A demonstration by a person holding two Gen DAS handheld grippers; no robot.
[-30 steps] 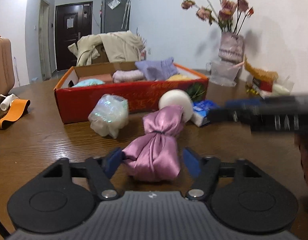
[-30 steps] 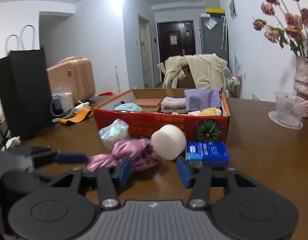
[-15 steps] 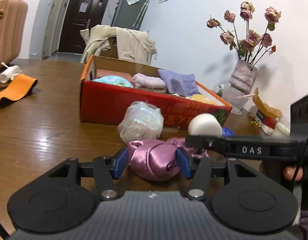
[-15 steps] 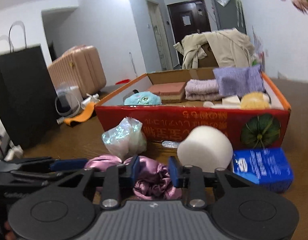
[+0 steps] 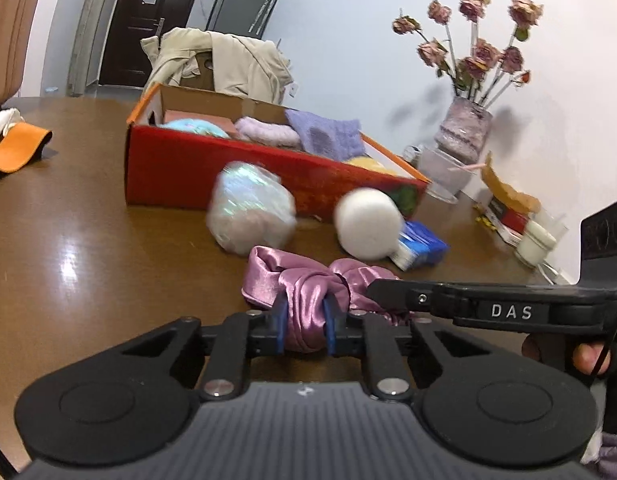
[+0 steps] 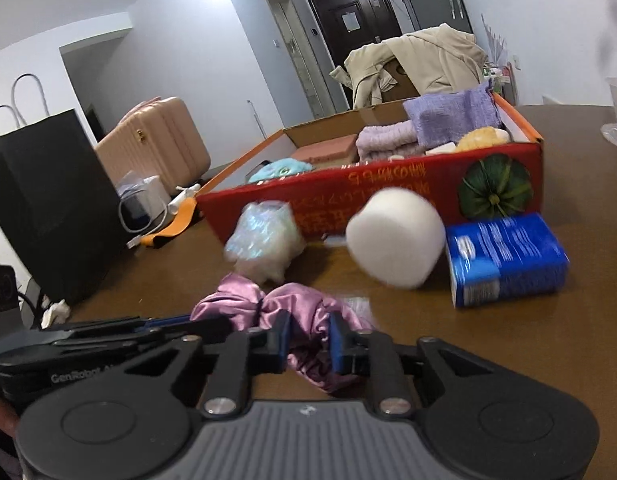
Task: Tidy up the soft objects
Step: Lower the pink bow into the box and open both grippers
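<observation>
A pink satin cloth [image 5: 308, 284] lies knotted on the brown table. My left gripper [image 5: 305, 324] is shut on one end of it. My right gripper [image 6: 308, 340] is shut on the other end of the cloth [image 6: 304, 312]. The right gripper also shows in the left wrist view [image 5: 392, 292], reaching in from the right. Behind the cloth are an iridescent plastic bundle [image 5: 250, 210], a white foam cylinder [image 5: 368, 222] and a blue tissue pack [image 6: 506, 258]. The red cardboard box [image 5: 180, 168] holds purple towels and a teal plush.
A vase of dried roses [image 5: 464, 124], a plastic cup and snack packets stand at the table's right. An orange strap [image 5: 16, 148] lies at the left. A black paper bag [image 6: 56, 208] and a pink suitcase [image 6: 156, 144] are further left.
Both grippers have closed tighter on the pink cloth, one on each end. The cloth is now stretched out between them rather than bunched.
</observation>
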